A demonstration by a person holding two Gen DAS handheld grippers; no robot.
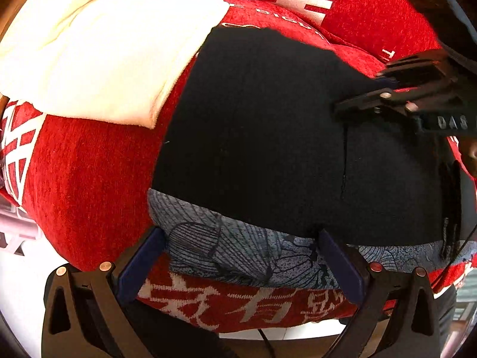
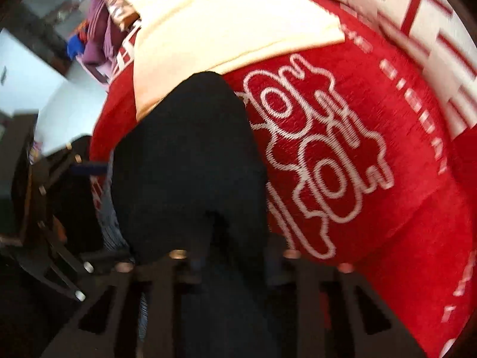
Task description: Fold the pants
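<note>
The black pants (image 1: 268, 137) are lying flat on a red cover with white lettering (image 1: 89, 179), which is spreading over a cushioned surface. A grey patterned cloth (image 1: 238, 253) is showing beneath the pants' near edge. A cream cloth (image 1: 104, 59), folded, is lying just beside the pants on the far left, its corner touching their edge.

The left tongs (image 1: 241, 265) are standing wide open at the near edge, their blue-padded fingers (image 1: 141, 265) straddling the grey patterned cloth and gripping nothing.

The right tongs (image 1: 340, 109) are reaching in from the right, with the tips resting against the pants' right side. From the left view they are appearing drawn close together; in the right wrist view, blur and dark fabric are hiding the fingers, so whether they are pinching the pants cannot be told.
</note>
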